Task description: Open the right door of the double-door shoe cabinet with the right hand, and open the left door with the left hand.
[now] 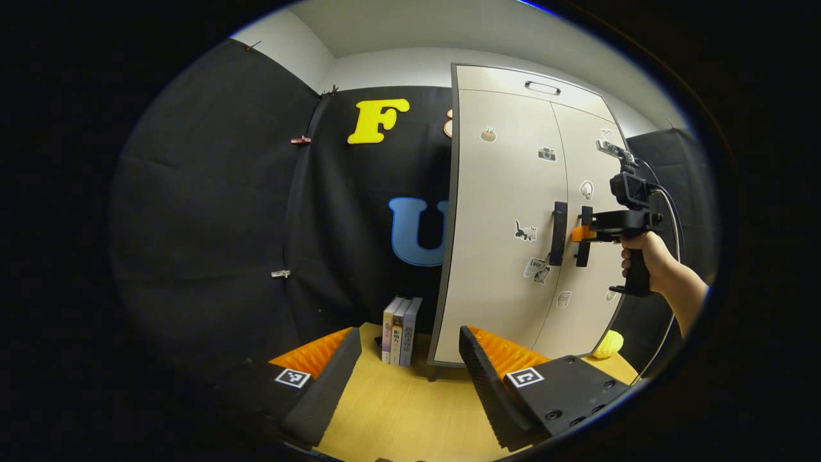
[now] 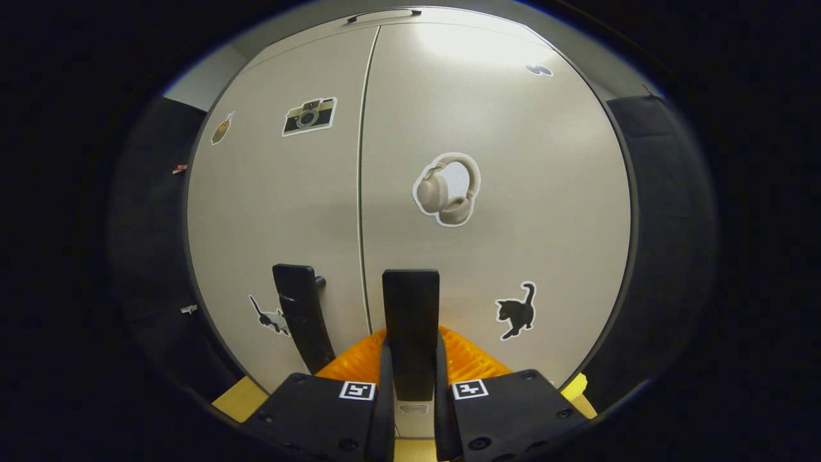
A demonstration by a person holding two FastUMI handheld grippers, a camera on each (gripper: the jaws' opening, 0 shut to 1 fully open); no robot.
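The left gripper [image 1: 405, 378] hung with fingers spread apart over the bench [image 1: 410, 410], short of the shoe cabinet [image 1: 507, 231], whose doors stood closed. Further right, the right gripper [image 2: 410, 385] had its fingers clenched on the right door's handle [image 2: 410, 327].

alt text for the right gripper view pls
The right gripper is clamped on the right door's vertical handle of the closed shoe cabinet. The left door's handle stands free beside it; stickers dot both doors.
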